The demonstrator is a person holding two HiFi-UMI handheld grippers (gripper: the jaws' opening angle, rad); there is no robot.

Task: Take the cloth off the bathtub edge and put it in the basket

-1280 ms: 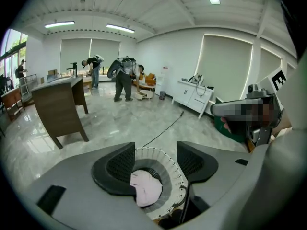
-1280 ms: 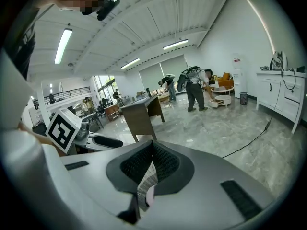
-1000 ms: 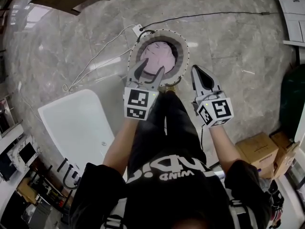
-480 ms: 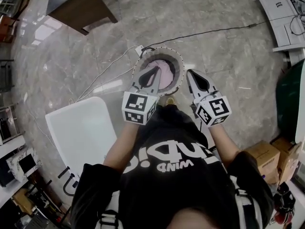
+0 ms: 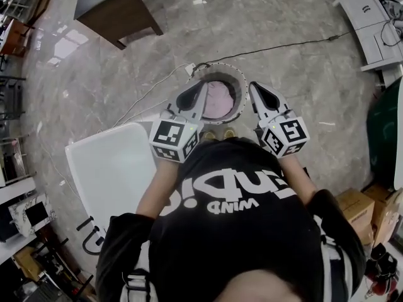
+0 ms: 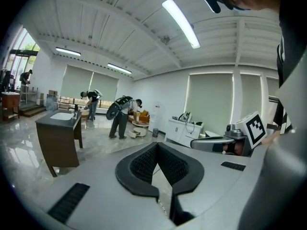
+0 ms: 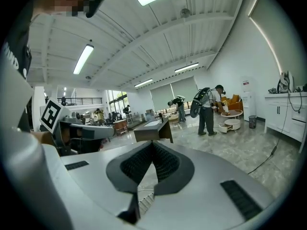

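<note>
The left tongs (image 5: 203, 85) have just been closing and, in the left gripper view, the left tongs (image 6: 156, 145) meet tip to tip with nothing between them. The right tongs (image 5: 254, 87) are likewise pressed together and empty, as the right gripper view shows at their tips (image 7: 152, 143). Both point nearly level, out into the room, held side by side in front of the person's chest.

The pink cloth (image 5: 218, 98) lies bunched in the round basket (image 5: 240, 80) on the floor, below the tongs and between them in the head view. It is a crumpled heap with no clear long axis. The left tongs overlap the basket's rim in that view and the right sit just beside it, so neither hand is clearly nearer. By this look the task is done: any further move would be away from the basket, not toward it.

The white bathtub (image 5: 110, 168) stands to the person's left, its visible edge bare. The floor (image 5: 302, 17) is glossy grey marble crossed by a black cable (image 5: 283, 43). Farther off are a brown washstand (image 5: 116, 8), white cabinets (image 5: 371, 5), and people bending over at the far wall (image 6: 120, 116)
</note>
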